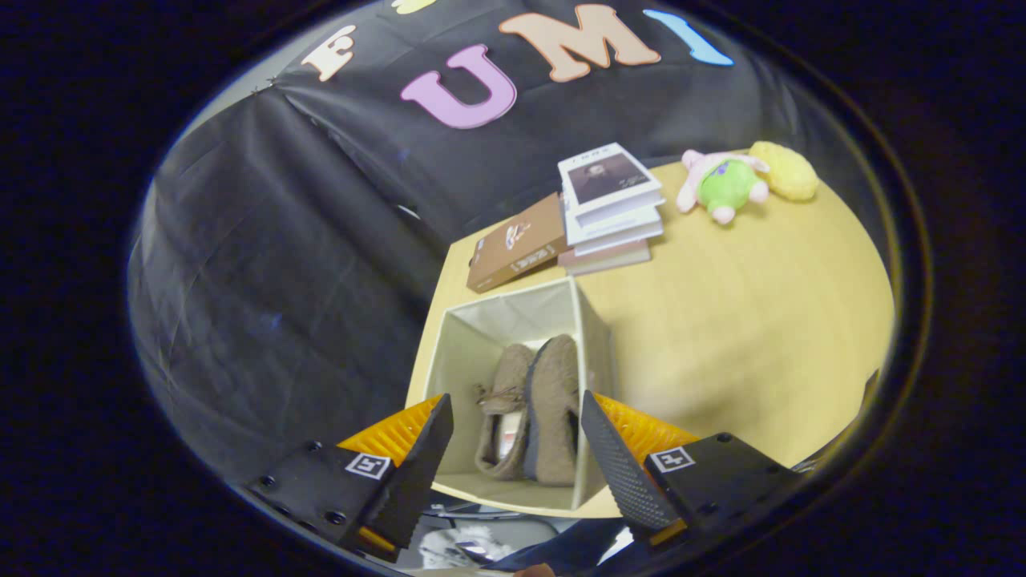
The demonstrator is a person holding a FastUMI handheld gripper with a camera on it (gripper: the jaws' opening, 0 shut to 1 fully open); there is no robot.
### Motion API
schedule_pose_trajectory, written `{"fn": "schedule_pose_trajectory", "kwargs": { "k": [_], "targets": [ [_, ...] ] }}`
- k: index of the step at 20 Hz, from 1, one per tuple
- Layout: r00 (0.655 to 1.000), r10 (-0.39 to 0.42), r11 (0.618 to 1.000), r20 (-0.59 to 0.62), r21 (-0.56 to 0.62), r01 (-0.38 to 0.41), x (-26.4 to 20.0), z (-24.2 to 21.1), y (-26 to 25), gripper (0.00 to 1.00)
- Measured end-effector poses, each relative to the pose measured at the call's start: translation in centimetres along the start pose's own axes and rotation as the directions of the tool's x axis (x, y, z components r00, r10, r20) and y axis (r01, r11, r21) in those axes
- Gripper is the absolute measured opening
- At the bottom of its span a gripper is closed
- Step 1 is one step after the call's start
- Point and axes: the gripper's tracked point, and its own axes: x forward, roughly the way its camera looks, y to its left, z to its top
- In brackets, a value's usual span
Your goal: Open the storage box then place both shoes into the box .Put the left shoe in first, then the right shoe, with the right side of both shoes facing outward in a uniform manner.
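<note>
While your gripper (pixel 517 429) hangs above the open storage box (pixel 473 336), its two fingers stand wide apart and hold nothing. The gap between them looks straight down into the box, low in the middle of the frame. One finger (pixel 425 457) lies over the box's left front corner, the other over its right wall, and neither can be seen to touch the fabric.

Inside the box you have both shoes. The left-hand shoe (pixel 501 401) lies with its opening and a small bow showing; the right-hand shoe (pixel 555 405) sits tight against it, its fuzzy side turned up. They are touching along their length, toes pointing to the far wall of the box. Which one is the left shoe and which the right I cannot tell from this angle. The box stands open with no lid across it, at the near left part of the table (pixel 745 320).

Just beyond the box, at frame centre, a brown book (pixel 513 248) lies flat, close to the box's far rim. Beside it on the right is a stack of books (pixel 611 210). Further right, in the upper right, a plush toy (pixel 725 188) rests against a yellow plush (pixel 785 170). Both are well apart from the box. Nothing stands between your fingers and the shoes.
</note>
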Motion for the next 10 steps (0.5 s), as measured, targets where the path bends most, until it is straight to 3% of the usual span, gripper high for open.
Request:
{"fn": "schedule_pose_trajectory", "kwargs": {
  "k": [4, 7, 10],
  "targets": [
    [0.985, -0.046, 0.995, 0.169, -0.077, 0.060, -2.4, 3.3, -3.6, 1.00],
    [0.952, -0.038, 0.990, 0.302, -0.115, 0.076, -4.1, 5.8, -4.5, 1.00],
    [0.903, -0.055, 0.971, 0.425, -0.187, 0.147, -6.2, 8.3, -5.3, 1.00]
  ]
}}
